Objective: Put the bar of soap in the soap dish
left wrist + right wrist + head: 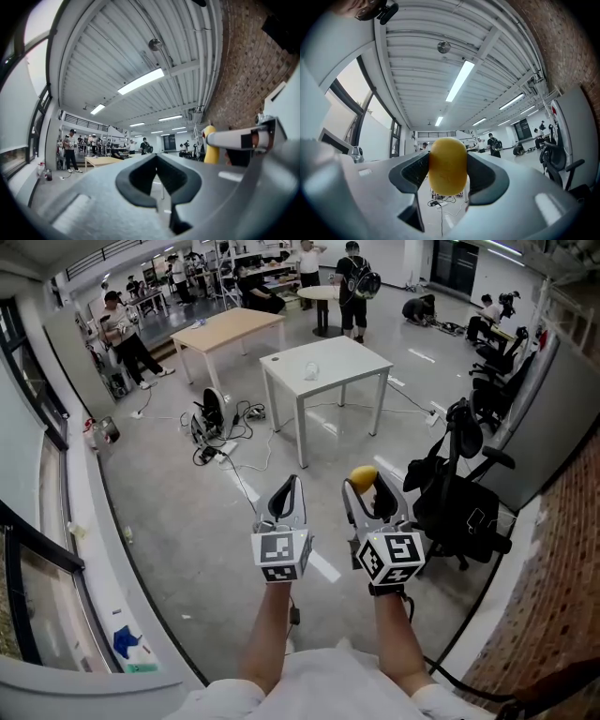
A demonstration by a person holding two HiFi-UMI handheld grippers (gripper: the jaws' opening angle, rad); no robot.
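A yellow oval bar of soap (363, 477) sits between the jaws of my right gripper (366, 487), which is shut on it and held out level above the floor. In the right gripper view the bar of soap (448, 165) fills the gap between the dark pads (412, 171). My left gripper (289, 486) hangs beside it, shut, its tips touching with nothing in them (157, 157). The left gripper view also catches the soap (210, 146) at its right. A small pale object (311, 370) lies on the white table (281, 367) ahead; it is too small to identify.
A wooden table (230, 329) stands behind the white one. Cables and gear (217, 432) litter the floor to the left. A black chair hung with bags (459, 498) stands close on the right by a brick wall. Several people work at the far end.
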